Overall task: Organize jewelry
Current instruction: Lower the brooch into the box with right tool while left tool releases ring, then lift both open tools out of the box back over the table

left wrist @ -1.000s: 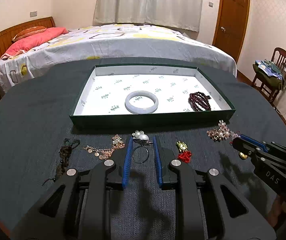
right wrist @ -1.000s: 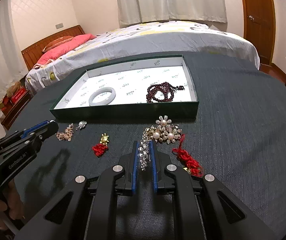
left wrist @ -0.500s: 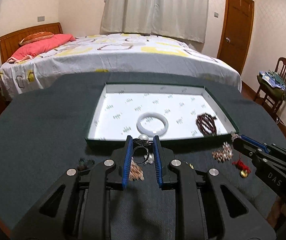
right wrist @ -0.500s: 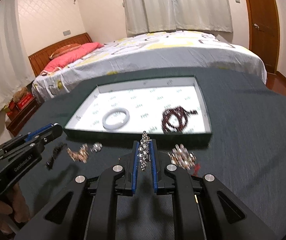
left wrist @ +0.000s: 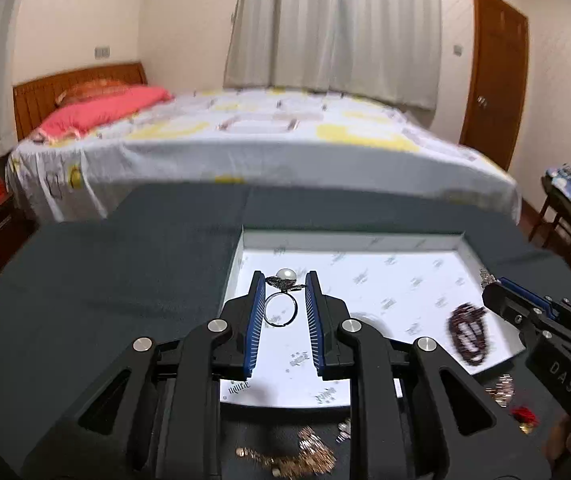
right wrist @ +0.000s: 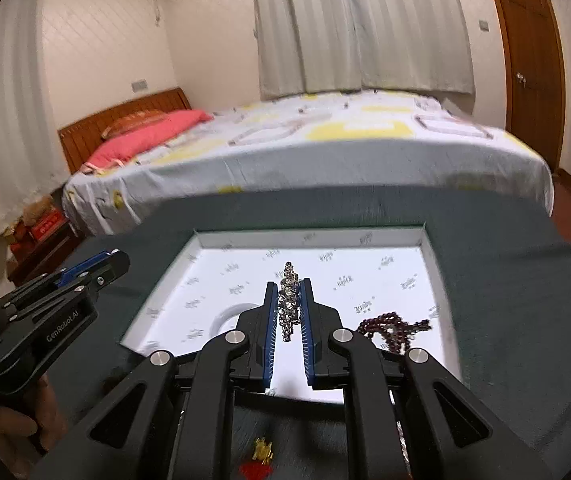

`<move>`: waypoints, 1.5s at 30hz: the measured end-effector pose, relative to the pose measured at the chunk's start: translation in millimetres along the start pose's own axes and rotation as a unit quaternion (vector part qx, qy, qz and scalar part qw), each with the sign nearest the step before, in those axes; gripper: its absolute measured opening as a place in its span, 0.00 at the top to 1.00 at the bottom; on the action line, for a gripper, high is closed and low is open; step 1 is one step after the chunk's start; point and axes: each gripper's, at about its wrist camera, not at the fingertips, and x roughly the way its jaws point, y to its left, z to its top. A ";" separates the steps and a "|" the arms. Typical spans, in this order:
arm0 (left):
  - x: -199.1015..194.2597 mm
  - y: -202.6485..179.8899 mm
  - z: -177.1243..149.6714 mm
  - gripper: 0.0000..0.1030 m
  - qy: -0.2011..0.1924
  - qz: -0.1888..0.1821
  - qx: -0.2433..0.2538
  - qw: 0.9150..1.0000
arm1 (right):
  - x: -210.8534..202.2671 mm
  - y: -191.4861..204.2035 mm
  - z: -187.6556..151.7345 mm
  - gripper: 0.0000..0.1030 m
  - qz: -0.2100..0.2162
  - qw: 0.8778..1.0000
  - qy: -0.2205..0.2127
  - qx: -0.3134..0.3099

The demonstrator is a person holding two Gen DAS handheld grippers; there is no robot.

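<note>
The left tongs pinch a pearl ring above the tray. The right tongs pinch a crystal chain above the same tray, near the beads.

Glossy pearl ring, matt cloth table

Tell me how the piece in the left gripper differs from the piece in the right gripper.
The pearl ring is a thin open hoop topped by one round white pearl; the rhinestone piece is a long narrow strip of many small sparkling stones. The left gripper holds the ring by its ornate top, hoop hanging between the fingers, while the right gripper pinches the strip along its length. Both are silver-toned and held over the white-lined box.
</note>
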 end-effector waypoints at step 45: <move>73.9 0.4 -31.0 0.42 0.101 -0.004 0.010 0.995 | 56.8 -10.6 -22.2 0.60 -0.009 0.996 0.087 0.014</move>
